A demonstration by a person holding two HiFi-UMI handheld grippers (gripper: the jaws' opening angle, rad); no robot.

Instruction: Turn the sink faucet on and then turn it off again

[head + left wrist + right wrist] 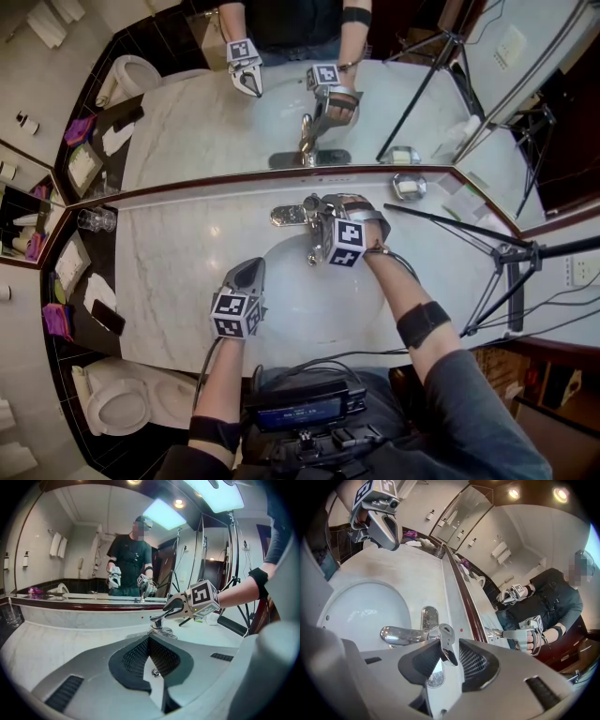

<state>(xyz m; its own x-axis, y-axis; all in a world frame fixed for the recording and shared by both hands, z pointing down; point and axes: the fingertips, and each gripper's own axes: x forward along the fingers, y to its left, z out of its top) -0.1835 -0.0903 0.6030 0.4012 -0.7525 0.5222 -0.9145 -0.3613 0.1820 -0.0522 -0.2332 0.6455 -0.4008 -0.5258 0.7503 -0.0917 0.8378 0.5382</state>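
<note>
The chrome faucet point(292, 216) stands behind the white basin point(291, 305), under the mirror. My right gripper point(317, 208) reaches down onto it and is shut on the faucet lever point(446, 644), which stands upright between the ribbed pads in the right gripper view. The spout point(401, 633) points out over the basin point(365, 611), and no stream of water shows. My left gripper point(251, 270) hovers over the basin's left rim, shut and holding nothing. Its view point(150, 641) looks at the faucet point(159, 623), with the right gripper point(169, 607) on the lever.
The marble counter point(178, 272) runs around the basin. A glass point(96, 220) stands at its far left and a soap dish point(409, 186) at the back right. A tripod point(506, 262) leans in on the right. A toilet point(117, 403) sits below left.
</note>
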